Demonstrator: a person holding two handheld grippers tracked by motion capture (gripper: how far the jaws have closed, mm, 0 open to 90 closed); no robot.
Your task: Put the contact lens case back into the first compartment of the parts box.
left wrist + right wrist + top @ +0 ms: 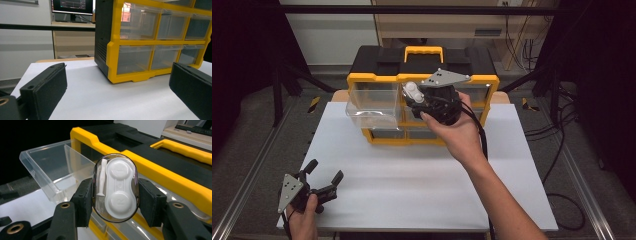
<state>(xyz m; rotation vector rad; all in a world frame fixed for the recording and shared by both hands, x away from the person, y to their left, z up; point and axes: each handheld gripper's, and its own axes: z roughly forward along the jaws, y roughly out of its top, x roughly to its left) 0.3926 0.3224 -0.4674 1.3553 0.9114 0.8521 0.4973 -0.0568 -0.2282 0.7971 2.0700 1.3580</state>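
I stand at a white rectangular table (412, 190) with a hand-held gripper in each hand. At the far side of the table sits a yellow and black plastic organiser cabinet with clear drawers (377, 77), a yellow carrying handle (424, 50) on its black top. Its upper left clear plastic drawer (368, 106) is pulled out toward me.

My right gripper (416, 98) is raised in front of the cabinet, just beside the pulled-out drawer, at the level of the upper row. Its two black padded jaws are clamped on an oval clear plastic case holding a white contact lens holder (115, 187). In the right gripper view the case stands upright between the jaws, one pad pressing each long side. Inside it I see a white two-cup holder and, along its left edge, a thin white stick-shaped tool (102, 178). The open drawer lies behind and to the left of the case in that view, and it looks empty.

My left gripper (323, 173) rests low near the near left corner of the table, well apart from the cabinet. Its jaws are spread wide with nothing between them. In the left gripper view they frame the cabinet's lower front corner from a distance.
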